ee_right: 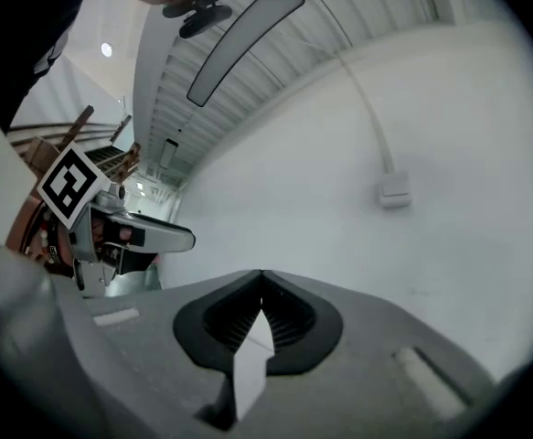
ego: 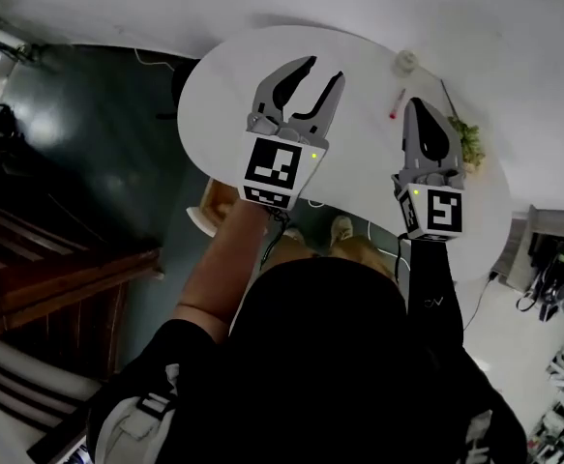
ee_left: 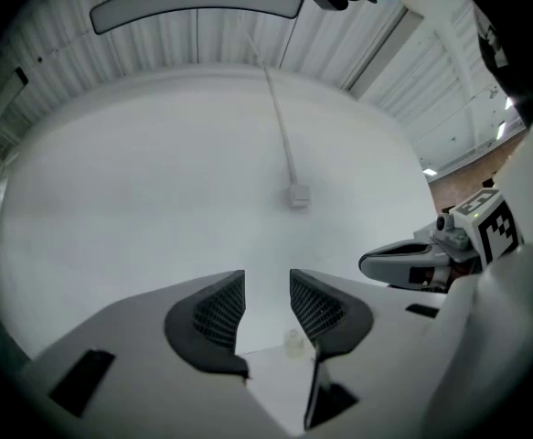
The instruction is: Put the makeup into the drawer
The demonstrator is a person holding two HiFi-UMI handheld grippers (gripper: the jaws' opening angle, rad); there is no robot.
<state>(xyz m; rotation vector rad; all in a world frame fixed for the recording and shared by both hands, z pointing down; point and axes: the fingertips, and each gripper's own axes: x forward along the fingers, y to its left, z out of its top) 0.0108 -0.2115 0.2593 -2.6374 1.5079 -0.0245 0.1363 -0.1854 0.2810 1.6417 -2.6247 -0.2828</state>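
The step in hand looks like the reach for the makeup, with nothing picked up yet. The white table (ego: 223, 95) fills the space ahead of the person, and no drawer shows in any view. Over the middle of the table, the left gripper (ego: 322, 69) has its fingers (ee_left: 213, 314) spread well apart with nothing between them. Over the table's right side, the right gripper (ego: 419, 106) has its fingers (ee_right: 289, 323) pressed tip to tip and holds nothing. The makeup lies toward the table's far right edge: a red-tipped stick (ego: 396, 104) just beside the right gripper's tips, and a small pot (ego: 404, 63) past it. The next move likely calls for bringing the spread left gripper around one of these, then finding the drawer.
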